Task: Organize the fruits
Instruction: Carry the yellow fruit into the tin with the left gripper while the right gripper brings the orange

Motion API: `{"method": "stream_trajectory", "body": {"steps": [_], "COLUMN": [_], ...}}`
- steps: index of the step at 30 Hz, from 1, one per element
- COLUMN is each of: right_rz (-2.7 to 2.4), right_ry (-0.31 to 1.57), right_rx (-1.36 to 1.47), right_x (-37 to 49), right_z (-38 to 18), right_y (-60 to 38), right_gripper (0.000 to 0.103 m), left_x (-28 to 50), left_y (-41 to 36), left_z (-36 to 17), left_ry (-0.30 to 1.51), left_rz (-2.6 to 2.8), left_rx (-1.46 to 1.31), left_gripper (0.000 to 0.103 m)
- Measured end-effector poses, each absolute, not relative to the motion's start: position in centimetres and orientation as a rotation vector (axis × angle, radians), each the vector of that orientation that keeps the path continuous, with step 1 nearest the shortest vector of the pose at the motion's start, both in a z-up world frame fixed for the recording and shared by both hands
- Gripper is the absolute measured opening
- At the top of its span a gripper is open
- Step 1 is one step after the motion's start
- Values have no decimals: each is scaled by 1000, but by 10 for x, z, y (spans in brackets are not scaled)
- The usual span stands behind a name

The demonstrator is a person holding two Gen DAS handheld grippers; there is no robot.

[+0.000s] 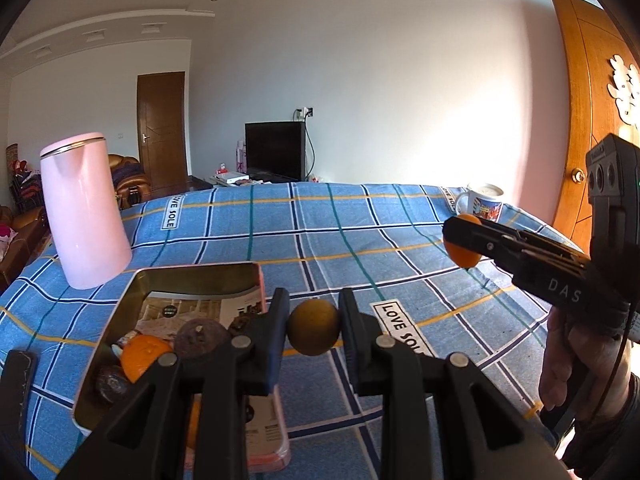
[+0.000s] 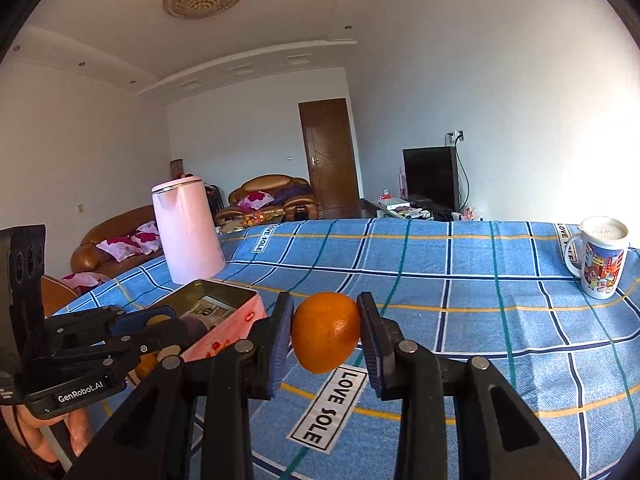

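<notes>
Now the tin box (image 1: pixel 160 280) lies at ten o'clock from the left tongs (image 1: pixel 314 328), closed on a brownish fruit (image 1: pixel 314 327) just beside its rim, nearer; the right tongs (image 2: pixel 326 332) clamp an orange (image 2: pixel 326 332) above the worktop (image 2: pixel 460 280), box at nine.

Beside the glossy pink kettle (image 1: pixel 86 212), a shiny metal tin (image 1: pixel 192 276) lined with printed paper sits on matt woven cloth (image 1: pixel 320 224).

The right gripper (image 2: pixel 326 332) clamps a round orange fruit (image 2: pixel 326 332) above the blue checked tablecloth (image 2: pixel 460 300). The left gripper (image 2: pixel 160 328) reaches beside a pink rectangular tin (image 2: pixel 236 320), its grip unclear.
</notes>
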State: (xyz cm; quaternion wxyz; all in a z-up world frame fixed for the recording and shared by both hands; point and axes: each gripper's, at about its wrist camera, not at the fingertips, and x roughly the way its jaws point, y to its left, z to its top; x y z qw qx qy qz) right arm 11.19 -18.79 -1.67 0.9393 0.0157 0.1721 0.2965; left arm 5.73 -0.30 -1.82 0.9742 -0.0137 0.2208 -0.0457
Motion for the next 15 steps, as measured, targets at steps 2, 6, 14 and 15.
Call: {"method": "stream_trajectory", "body": {"steps": [2,6,14,15], "right_rz": [621,651,703,710], "right_ry": [347,330,318,317], "right_rx": [29,13,-16,-20], "right_x": [109,101,93,92], "right_z": [-13,-5,5,5], "right_y": [-182,-168,-138,-134], "right_gripper": [34,34,34,34], "left_x": [53,46,35,33], "left_y": [4,18,41,44], "left_z": [-17,-15,-12,-12], "left_ry": [438,428,413,411], "left_rz": [-80,-56,-14,-9], "left_rx": [-37,-50,-70,-74], "left_gripper": [27,27,27,27]}}
